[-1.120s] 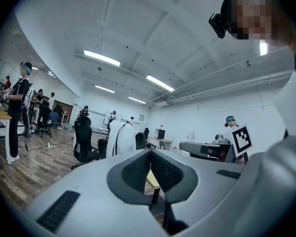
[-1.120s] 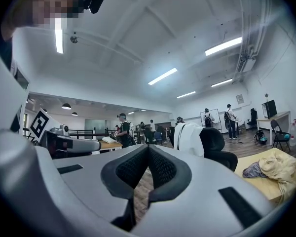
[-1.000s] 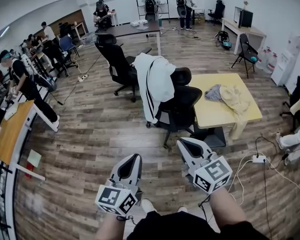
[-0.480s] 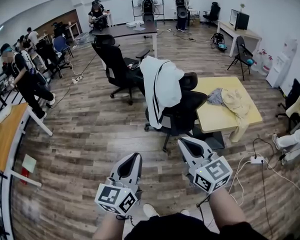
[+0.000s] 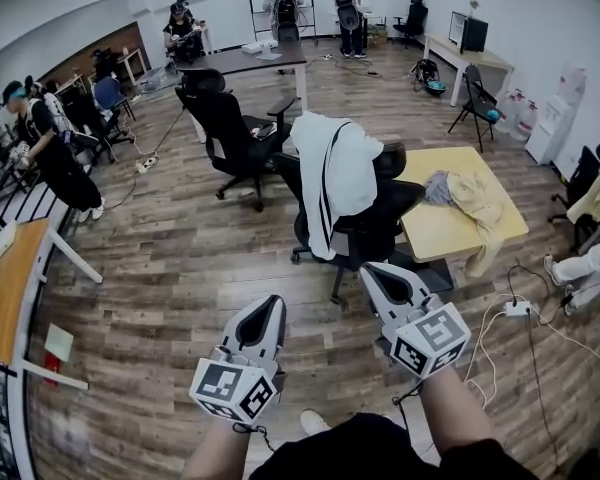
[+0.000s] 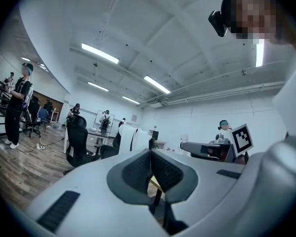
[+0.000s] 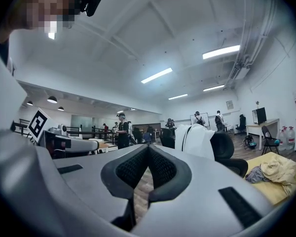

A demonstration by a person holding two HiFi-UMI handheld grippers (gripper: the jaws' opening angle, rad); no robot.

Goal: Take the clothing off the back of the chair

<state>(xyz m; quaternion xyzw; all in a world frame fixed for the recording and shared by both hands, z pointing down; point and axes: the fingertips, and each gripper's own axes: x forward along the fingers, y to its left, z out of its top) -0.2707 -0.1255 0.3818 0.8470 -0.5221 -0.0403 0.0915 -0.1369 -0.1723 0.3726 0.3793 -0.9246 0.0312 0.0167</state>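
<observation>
A white jacket with a dark stripe (image 5: 340, 178) hangs over the back of a black office chair (image 5: 380, 218) beside a yellow table. The jacket also shows ahead in the left gripper view (image 6: 133, 138) and in the right gripper view (image 7: 196, 139). My left gripper (image 5: 272, 311) and right gripper (image 5: 375, 274) are held level in front of me, short of the chair. Both are shut, pads together, with nothing between them. The right one is nearer the chair's seat.
A yellow table (image 5: 455, 230) with a yellow and a grey garment (image 5: 470, 193) stands right of the chair. A second black chair (image 5: 225, 128) and a dark desk (image 5: 245, 61) are behind. People stand at the left and at the back. A power strip and cables (image 5: 515, 308) lie on the wooden floor at right.
I have walked toward the chair: the chair and jacket look larger and closer to both grippers. Both grippers stay shut and level.
</observation>
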